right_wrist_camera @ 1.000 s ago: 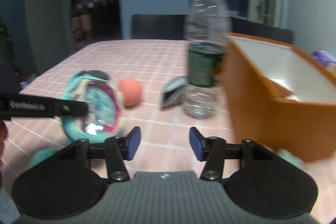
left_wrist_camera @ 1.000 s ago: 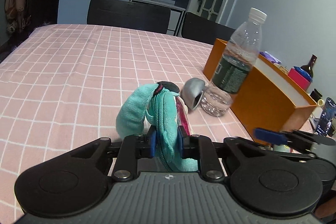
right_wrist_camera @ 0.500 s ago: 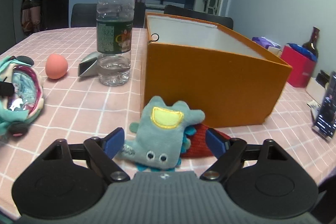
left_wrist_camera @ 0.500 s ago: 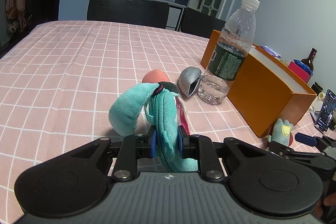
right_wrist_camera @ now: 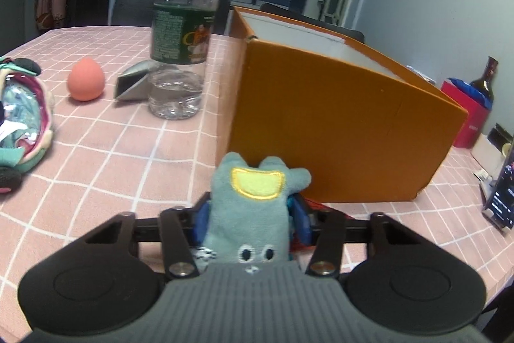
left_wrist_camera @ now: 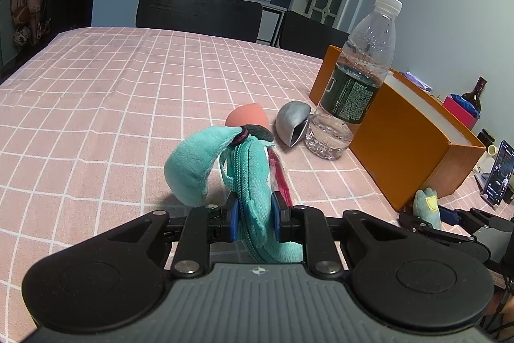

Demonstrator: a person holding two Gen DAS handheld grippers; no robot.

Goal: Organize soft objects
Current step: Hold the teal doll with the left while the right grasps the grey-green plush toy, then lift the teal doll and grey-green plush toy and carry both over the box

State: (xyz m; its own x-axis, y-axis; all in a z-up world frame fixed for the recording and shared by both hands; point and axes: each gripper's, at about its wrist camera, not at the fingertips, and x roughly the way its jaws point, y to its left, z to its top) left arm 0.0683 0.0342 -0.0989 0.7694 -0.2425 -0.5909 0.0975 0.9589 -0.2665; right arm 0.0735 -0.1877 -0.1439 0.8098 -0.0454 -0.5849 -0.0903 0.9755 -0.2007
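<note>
My left gripper (left_wrist_camera: 253,217) is shut on a teal plush zip pouch (left_wrist_camera: 192,169), held on edge just above the pink checked tablecloth. The same pouch (right_wrist_camera: 22,118) appears at the left of the right wrist view, its clear window facing the camera. My right gripper (right_wrist_camera: 250,221) has its jaws closing on a blue-green plush toy (right_wrist_camera: 253,201) with a yellow patch. The blue pads touch the toy's sides. The toy lies just in front of an open orange box (right_wrist_camera: 337,124). In the left wrist view the toy (left_wrist_camera: 427,204) and right gripper (left_wrist_camera: 430,214) show at the box's near corner.
A water bottle (right_wrist_camera: 183,31), a silver wedge-shaped object (right_wrist_camera: 133,79) and a salmon egg-shaped sponge (right_wrist_camera: 86,80) stand left of the box. A red item (right_wrist_camera: 314,204) lies under the toy. To the right are a phone (right_wrist_camera: 504,182), a red bag (right_wrist_camera: 469,114) and a dark bottle (right_wrist_camera: 485,79).
The right gripper swung from the pouch toward the box, dropped over the plush toy, spread wide, then closed around it. The left gripper kept its grip on the pouch and stayed put.
</note>
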